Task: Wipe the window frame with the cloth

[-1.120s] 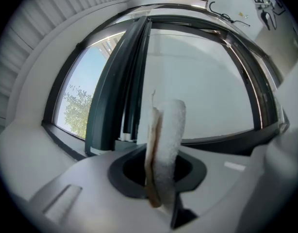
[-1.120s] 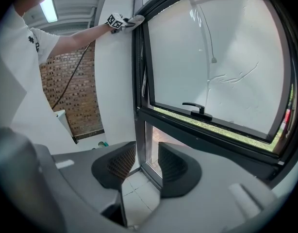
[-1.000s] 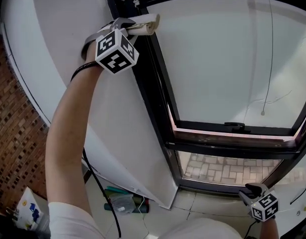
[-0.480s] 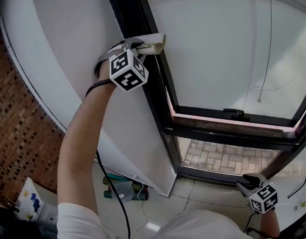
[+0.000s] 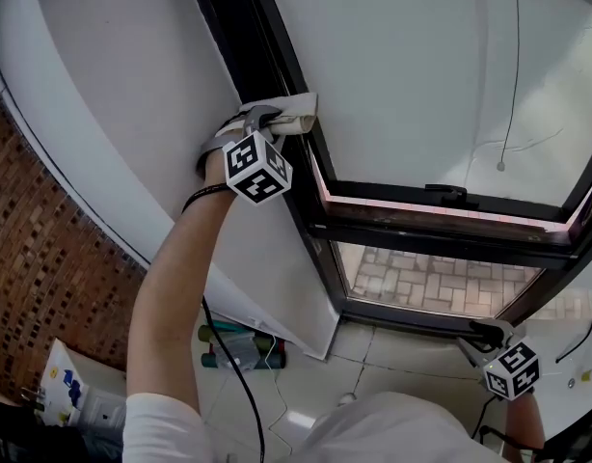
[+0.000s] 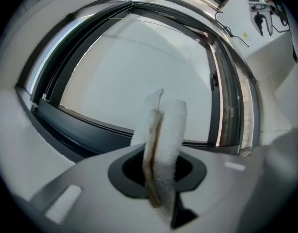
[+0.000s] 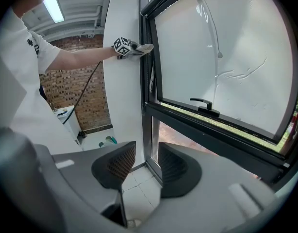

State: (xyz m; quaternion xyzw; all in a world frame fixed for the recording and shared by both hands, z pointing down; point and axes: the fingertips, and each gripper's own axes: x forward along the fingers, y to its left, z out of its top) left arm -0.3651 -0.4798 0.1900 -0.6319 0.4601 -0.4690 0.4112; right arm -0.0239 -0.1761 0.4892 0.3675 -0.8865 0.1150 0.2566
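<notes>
A folded white cloth (image 5: pixel 294 116) with a soiled edge is clamped in my left gripper (image 5: pixel 277 121). It presses against the dark left upright of the window frame (image 5: pixel 246 46). In the left gripper view the cloth (image 6: pixel 161 140) stands up between the shut jaws, with the frame (image 6: pixel 86 125) behind it. From the right gripper view, the cloth (image 7: pixel 143 48) and the left gripper (image 7: pixel 135 49) show high on the frame (image 7: pixel 145 96). My right gripper (image 5: pixel 489 340) hangs low at the bottom right, open and empty, its pads (image 7: pixel 120 164) apart.
A window handle (image 5: pixel 444 194) sits on the frame's lower bar. White wall panel (image 5: pixel 132 95) lies left of the frame and a brick wall (image 5: pixel 36 258) beyond. Bottles and a box (image 5: pixel 233 347) lie on the tiled floor below. A cable (image 5: pixel 228 355) hangs from the left arm.
My left gripper has slid the cloth down the frame's left upright, from near the top corner to about mid-height. The right gripper has stayed low.
</notes>
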